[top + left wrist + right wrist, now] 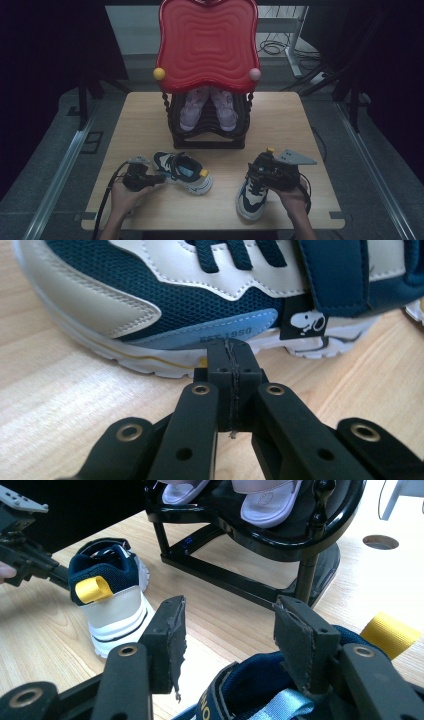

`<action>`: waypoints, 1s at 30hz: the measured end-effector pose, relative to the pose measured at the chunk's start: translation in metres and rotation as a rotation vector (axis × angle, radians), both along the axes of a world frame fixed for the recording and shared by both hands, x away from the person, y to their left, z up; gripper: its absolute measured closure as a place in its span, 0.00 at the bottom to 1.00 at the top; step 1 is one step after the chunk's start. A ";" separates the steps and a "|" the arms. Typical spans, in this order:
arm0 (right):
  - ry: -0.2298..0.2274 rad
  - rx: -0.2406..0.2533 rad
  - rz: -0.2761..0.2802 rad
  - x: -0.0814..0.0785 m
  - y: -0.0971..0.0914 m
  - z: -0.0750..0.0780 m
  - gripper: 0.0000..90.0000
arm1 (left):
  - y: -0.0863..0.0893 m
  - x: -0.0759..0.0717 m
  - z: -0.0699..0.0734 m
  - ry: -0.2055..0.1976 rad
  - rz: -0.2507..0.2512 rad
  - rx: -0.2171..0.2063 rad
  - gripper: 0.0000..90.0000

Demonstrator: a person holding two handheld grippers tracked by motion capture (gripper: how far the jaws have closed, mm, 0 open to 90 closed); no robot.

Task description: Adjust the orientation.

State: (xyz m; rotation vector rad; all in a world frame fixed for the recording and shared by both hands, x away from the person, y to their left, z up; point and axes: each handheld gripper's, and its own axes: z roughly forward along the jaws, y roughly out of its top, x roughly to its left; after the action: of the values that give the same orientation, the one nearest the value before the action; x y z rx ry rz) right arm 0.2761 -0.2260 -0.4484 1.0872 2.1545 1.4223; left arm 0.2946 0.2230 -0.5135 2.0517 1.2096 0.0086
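Two navy-and-white sneakers lie on the wooden table (150, 115). The left sneaker (182, 172) (165, 295) (110, 600) has a yellow heel tab. My left gripper (160, 179) (231, 347) is shut with nothing between its jaws, and its tips sit against the side of that sneaker's sole. The right sneaker (252, 195) (260, 690) lies near the front edge. My right gripper (256, 172) (230, 605) hovers open over its collar, one jaw at each side and not pressing on it. The left gripper (30, 565) also appears far off in the right gripper view.
A black rack (207, 140) (250, 587) stands at the back middle of the table. A pair of pink shoes (207, 107) (267, 505) rests on its lower shelf under a red wavy tray top (207, 45). A round hole (380, 541) pierces the tabletop.
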 end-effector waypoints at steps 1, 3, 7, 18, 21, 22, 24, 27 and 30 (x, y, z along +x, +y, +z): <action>0.000 -0.001 0.001 0.000 0.000 0.000 0.52 | 0.000 0.001 0.000 -0.001 0.005 -0.002 1.00; 0.004 -0.003 -0.004 0.000 0.001 0.000 0.53 | 0.000 0.001 0.001 -0.008 0.008 -0.002 0.99; -0.003 0.000 -0.011 -0.002 0.001 0.001 0.54 | 0.003 -0.002 0.006 -0.039 0.018 -0.011 0.98; 0.009 0.016 0.020 -0.001 0.005 0.001 0.54 | 0.014 -0.026 0.040 -0.171 0.003 -0.065 0.70; 0.008 0.021 0.021 -0.001 0.005 0.002 0.54 | 0.017 -0.029 0.045 -0.191 0.019 -0.059 0.63; 0.010 0.025 0.019 -0.002 0.004 0.003 0.54 | 0.018 -0.030 0.047 -0.196 0.029 -0.061 0.61; 0.011 0.029 0.017 -0.001 0.003 0.003 0.55 | 0.022 -0.032 0.050 -0.202 0.042 -0.063 0.56; 0.023 0.047 0.016 -0.001 0.002 0.004 0.57 | 0.027 -0.035 0.054 -0.204 0.066 -0.061 0.54; 0.038 0.055 0.023 -0.001 0.004 0.005 0.63 | 0.032 -0.039 0.057 -0.203 0.071 -0.058 0.53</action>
State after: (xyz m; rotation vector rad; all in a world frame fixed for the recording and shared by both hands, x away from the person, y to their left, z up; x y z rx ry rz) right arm 0.2747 -0.2225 -0.4435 1.1212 2.1730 1.4909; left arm 0.2561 0.2550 -0.4562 1.9060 1.1415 0.2084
